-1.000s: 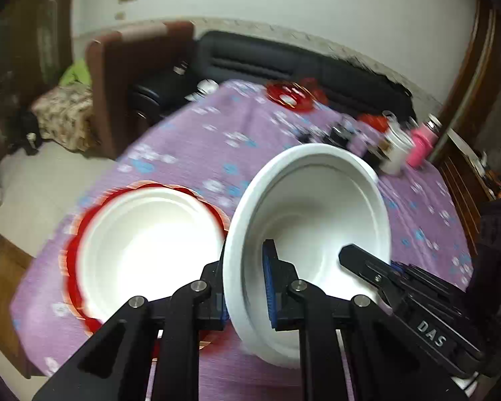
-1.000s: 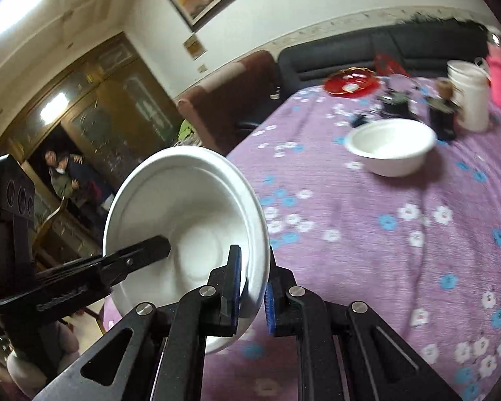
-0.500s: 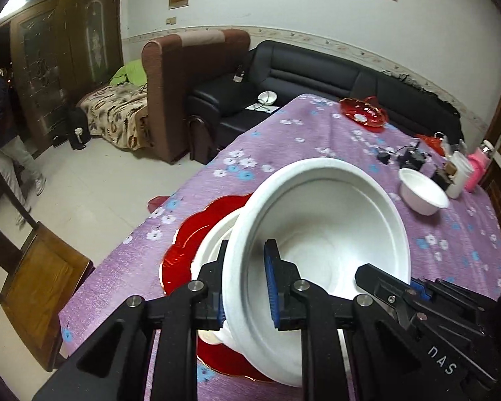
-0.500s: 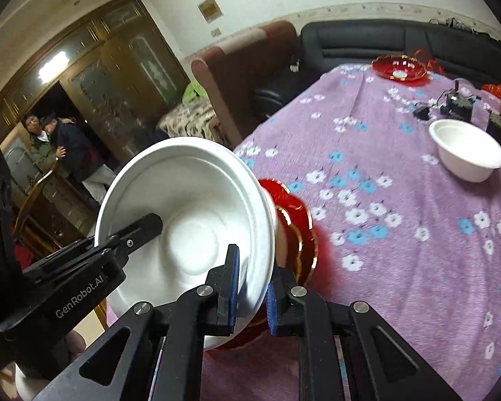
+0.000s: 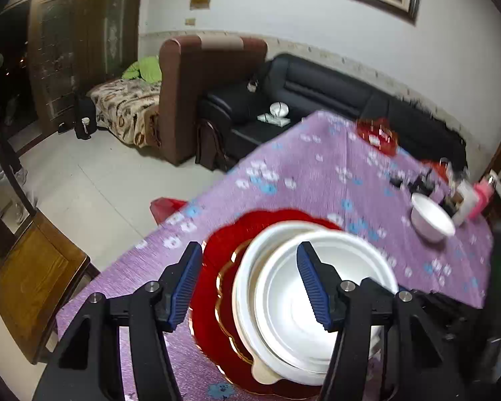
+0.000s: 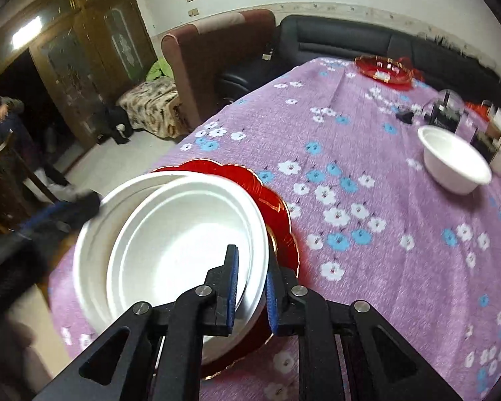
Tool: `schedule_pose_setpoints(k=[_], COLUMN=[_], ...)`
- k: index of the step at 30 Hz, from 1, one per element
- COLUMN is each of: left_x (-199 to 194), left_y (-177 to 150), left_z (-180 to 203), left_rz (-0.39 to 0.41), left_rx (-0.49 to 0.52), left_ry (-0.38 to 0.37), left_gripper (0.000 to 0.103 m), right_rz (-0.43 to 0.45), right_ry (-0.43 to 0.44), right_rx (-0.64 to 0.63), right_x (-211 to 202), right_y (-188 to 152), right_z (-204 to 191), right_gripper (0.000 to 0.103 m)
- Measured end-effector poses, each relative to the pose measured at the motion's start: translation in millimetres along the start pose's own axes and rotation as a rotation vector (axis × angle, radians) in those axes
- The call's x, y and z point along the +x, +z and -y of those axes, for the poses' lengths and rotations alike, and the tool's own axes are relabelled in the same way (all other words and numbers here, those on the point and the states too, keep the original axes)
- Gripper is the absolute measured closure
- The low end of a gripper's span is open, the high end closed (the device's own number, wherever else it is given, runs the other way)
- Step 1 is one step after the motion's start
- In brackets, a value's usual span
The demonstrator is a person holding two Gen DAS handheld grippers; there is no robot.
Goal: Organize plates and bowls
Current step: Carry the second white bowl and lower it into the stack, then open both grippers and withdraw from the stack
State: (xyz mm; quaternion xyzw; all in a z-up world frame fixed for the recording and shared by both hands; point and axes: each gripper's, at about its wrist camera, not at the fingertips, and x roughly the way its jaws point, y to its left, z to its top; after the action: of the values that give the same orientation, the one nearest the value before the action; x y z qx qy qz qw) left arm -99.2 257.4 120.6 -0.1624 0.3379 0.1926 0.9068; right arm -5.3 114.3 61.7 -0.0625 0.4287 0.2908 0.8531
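A red scalloped plate (image 5: 223, 250) (image 6: 280, 207) lies near the table's corner with a white bowl (image 5: 247, 274) (image 6: 90, 234) on it. A second white bowl (image 5: 297, 307) (image 6: 183, 234) sits nested inside the first. My left gripper (image 5: 247, 284) is open, its jaws wide apart above the stack and off the bowl's rim. My right gripper (image 6: 252, 287) is shut on the rim of the nested white bowl. A third white bowl (image 5: 431, 217) (image 6: 454, 163) stands alone further along the table.
The table has a purple flowered cloth (image 6: 367, 200). A second red plate (image 6: 384, 68) lies at the far end. Cups, a pink bottle (image 5: 481, 197) and small dark items crowd the far right. A wooden chair (image 5: 26, 267) stands left of the table edge.
The held bowl has come down from a tilted hold into the bowl on the red plate. My left gripper has let go of its rim and opened wide. My right gripper still grips it.
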Motion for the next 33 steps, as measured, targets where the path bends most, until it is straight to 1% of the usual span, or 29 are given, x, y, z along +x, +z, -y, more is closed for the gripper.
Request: schedule_pose_setpoints(k=[1,2,3,4,6,7,9,10,12,13,14,15,16,18,20,21,22,25,28,30,32,33], left_x=[-6,-10,-17,-21,-31,-34,-40,-43,-49,-52,-57,-62,-66,-76,-82,-84,-84,-80,-74,-68,-65,-64], left_y=[2,4,5,5,7,7,8,8,7,7,6,4,3,-2,-7,-10,-13,-25,-35,-40,-45,-47], left_z=[-3,-5,-7,-7,-5,-4,-3,-2,2,3,7,11,16,31,46,56,64,94,111,124,133,137], left_rz=[0.021,0.035,0.06,0.078,0.117,0.13,0.146,0.155,0.177,0.191,0.214,0.24,0.263,0.326,0.365,0.371,0.37,0.343,0.314,0.273,0.249,0.241], left_rx=[-0.013,-0.019,-0.026,-0.027,-0.019,-0.015,-0.01,-0.01,-0.004,0.001,0.012,0.027,0.041,0.084,0.134,0.167,0.197,0.3,0.356,0.396,0.418,0.429], left_ry=[0.001,0.002,0.005,0.007,0.014,0.014,0.01,0.008,0.018,0.026,0.04,0.06,0.08,0.132,0.159,0.166,0.167,0.161,0.139,0.117,0.093,0.087], left_gripper=[0.038,0.036,0.032,0.03,0.029,0.028,0.026,0.026,0.026,0.026,0.026,0.024,0.019,0.013,0.008,0.005,0.004,0.004,0.004,0.004,0.004,0.004], right_rz=[0.009,0.009,0.018,0.049,0.081,0.094,0.106,0.15,0.216,0.216,0.267,0.291,0.306,0.32,0.322,0.321,0.307,0.284,0.269,0.257,0.254,0.248], right_ry=[-0.01,-0.01,-0.014,-0.012,-0.006,-0.001,0.008,0.018,0.01,0.01,-0.002,-0.015,-0.023,-0.04,-0.053,-0.06,-0.081,-0.092,-0.085,-0.078,-0.077,-0.074], right_rx=[-0.012,-0.012,-0.02,-0.026,-0.023,-0.016,-0.004,0.031,0.071,0.071,0.106,0.126,0.137,0.153,0.164,0.171,0.195,0.229,0.258,0.284,0.292,0.313], right_x=[0,0,0,-3,-6,-8,-10,-20,-36,-36,-52,-62,-69,-80,-85,-88,-91,-91,-90,-89,-90,-89], right_y=[1,1,1,1,1,1,2,2,2,2,1,0,-2,-7,-10,-13,-20,-32,-42,-56,-59,-66], right_z=[-3,-3,-5,-8,-8,-7,-5,0,8,8,17,25,31,43,51,56,71,87,97,107,111,117], right_gripper=[0.08,0.071,0.06,0.055,0.038,0.036,0.036,0.036,0.036,0.036,0.036,0.036,0.035,0.034,0.033,0.033,0.032,0.032,0.032,0.032,0.032,0.032])
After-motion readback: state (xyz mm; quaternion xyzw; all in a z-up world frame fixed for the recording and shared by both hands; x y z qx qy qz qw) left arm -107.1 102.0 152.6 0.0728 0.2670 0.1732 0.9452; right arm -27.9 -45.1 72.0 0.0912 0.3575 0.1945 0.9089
